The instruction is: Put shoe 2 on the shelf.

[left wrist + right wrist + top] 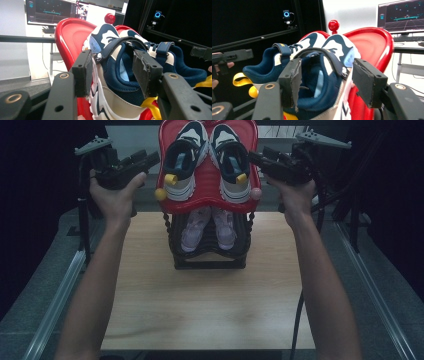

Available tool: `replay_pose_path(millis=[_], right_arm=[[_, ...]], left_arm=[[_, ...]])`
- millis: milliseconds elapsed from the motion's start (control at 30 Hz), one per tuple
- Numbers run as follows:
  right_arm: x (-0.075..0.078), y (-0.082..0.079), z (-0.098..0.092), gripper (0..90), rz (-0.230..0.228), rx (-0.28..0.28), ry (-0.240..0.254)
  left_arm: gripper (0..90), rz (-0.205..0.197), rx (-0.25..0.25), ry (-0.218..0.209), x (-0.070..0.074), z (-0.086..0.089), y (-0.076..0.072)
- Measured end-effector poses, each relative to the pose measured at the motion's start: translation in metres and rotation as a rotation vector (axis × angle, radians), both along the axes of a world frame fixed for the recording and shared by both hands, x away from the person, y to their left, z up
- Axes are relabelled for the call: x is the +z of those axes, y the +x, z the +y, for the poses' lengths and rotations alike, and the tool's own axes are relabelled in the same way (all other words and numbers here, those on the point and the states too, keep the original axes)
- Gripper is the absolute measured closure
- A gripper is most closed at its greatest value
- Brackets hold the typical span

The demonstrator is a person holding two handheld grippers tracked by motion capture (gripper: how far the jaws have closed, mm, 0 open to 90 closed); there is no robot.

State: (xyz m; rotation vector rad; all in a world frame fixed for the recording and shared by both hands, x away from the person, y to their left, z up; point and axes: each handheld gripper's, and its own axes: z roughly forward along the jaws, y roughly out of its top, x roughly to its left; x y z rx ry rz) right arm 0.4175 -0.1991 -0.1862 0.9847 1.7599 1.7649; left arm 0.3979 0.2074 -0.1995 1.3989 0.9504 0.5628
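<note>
On the wooden table (210, 305) stands a black shoe rack (210, 255) with a pink pair (209, 227) on its lower tier. Above sits a red tray (165, 195) at twelve o'clock, carrying two navy-and-white sneakers (186, 162). The left gripper (150, 160), at ten o'clock, has its jaws spread around the left sneaker's heel without pressing. The right gripper (256, 159), at two o'clock, is likewise spread around the right sneaker (231, 162).
</note>
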Motion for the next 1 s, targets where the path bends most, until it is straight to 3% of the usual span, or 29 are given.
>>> replay_pose_path(millis=[267, 467, 733, 1000], right_arm=[[-0.010, -0.007, -0.012, 41.3, 0.005, -0.005, -0.009], [-0.023, -0.011, -0.016, 41.3, 0.010, 0.002, -0.009], [-0.046, -0.021, -0.025, 41.4, 0.022, 0.019, 0.007], [-0.073, -0.029, -0.042, 41.5, 0.045, 0.019, 0.014]], left_arm=[[50.9, 0.024, -0.001, -0.007, -0.010, 0.014, -0.006], [51.1, 0.017, -0.008, 0.004, -0.020, 0.021, -0.015], [52.8, 0.000, 0.007, -0.018, -0.043, 0.037, -0.024], [53.0, 0.047, 0.000, -0.016, -0.071, 0.048, -0.029]])
